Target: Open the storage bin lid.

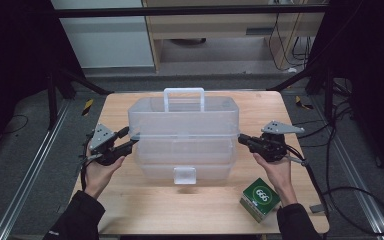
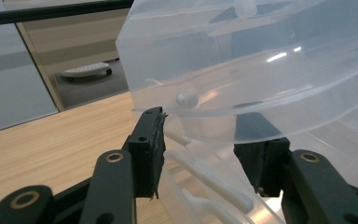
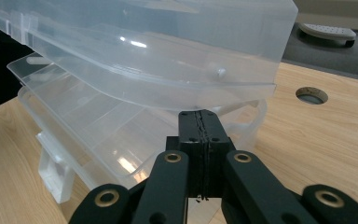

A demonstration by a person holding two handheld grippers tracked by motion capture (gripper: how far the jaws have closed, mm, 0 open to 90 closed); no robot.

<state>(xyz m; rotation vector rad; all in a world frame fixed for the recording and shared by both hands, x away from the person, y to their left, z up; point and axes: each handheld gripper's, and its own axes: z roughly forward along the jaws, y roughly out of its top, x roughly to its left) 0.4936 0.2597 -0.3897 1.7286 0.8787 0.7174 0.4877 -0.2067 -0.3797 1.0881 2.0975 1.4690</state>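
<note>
**Clear plastic organiser box between two tools**

A translucent, smooth-walled plastic organiser box (image 1: 184, 137) with stacked trays, a white carry handle (image 1: 183, 98) and a front latch (image 1: 184, 175) stands mid-desk (image 1: 215, 205) on pale wood grain. The left tool (image 1: 132, 140) lies level at the box's left end, its black jaws apart around the upper tray's curved rim, not pressing it. The right tool (image 1: 241, 138) points level at the right end, jaws together under the rim with nothing visibly between them. A green carton (image 1: 260, 199) sits near the right forearm.

Wood table (image 1: 130, 200): clear plastic box (image 1: 185, 145), green carton (image 1: 259, 199) at front-right.
</note>
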